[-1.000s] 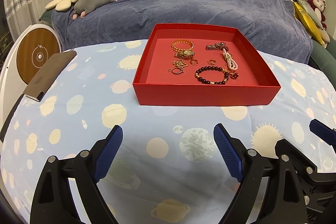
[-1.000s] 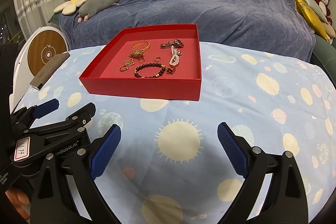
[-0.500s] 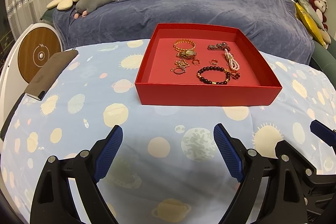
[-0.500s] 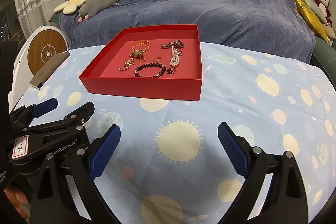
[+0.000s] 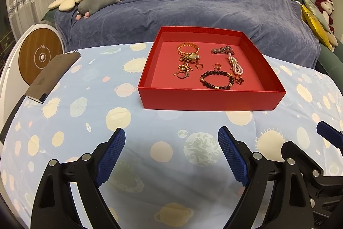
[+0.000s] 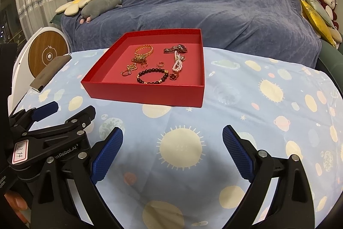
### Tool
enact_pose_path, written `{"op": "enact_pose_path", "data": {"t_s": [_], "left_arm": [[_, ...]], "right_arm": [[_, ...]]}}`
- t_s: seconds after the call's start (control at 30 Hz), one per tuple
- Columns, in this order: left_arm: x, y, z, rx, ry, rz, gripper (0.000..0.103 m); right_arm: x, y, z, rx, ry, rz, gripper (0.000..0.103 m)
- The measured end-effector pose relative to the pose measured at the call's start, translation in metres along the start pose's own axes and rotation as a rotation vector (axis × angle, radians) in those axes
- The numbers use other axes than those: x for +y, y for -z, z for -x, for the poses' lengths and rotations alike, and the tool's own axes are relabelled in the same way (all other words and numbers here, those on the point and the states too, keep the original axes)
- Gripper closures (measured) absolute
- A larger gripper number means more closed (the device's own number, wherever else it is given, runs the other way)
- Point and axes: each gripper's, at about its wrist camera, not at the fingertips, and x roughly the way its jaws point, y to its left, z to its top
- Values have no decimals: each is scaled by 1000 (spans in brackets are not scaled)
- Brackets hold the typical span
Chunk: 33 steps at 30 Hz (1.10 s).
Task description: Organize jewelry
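Observation:
A red open box [image 5: 210,98] [image 6: 141,96] stands on the planet-print cloth. Inside lie a gold bracelet [image 5: 188,49] [image 6: 143,49], a dark watch [image 5: 221,50] [image 6: 176,49], a pearl strand [image 5: 235,64] [image 6: 177,63], a black bead bracelet [image 5: 216,80] [image 6: 152,76], a gold chain [image 5: 184,70], small rings [image 5: 217,66] and a red flower ring [image 5: 239,79]. My left gripper [image 5: 171,156] is open and empty, well short of the box. My right gripper [image 6: 172,153] is open and empty, nearer than the box, to its right. The left gripper's body [image 6: 49,136] shows at the right wrist view's left.
A dark phone-like slab [image 5: 53,76] lies on the cloth's left edge. A round wooden-faced device [image 5: 40,57] stands left of the table. A blue-covered sofa [image 5: 193,3] with plush toys [image 5: 98,0] sits behind. The cloth [image 6: 268,100] stretches right of the box.
Both views have shifted only slightly; the box sits marginally lower and nearer in the left wrist view. Both grippers stay open and empty.

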Motion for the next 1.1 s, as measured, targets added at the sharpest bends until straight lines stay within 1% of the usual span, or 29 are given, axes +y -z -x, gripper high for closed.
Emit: {"op": "enact_pose_path", "data": {"t_s": [1.1], "left_arm": [[1,-2,3,-13,-3,3,17]], "right_arm": [[0,0,0,-6,0,1,11]]}}
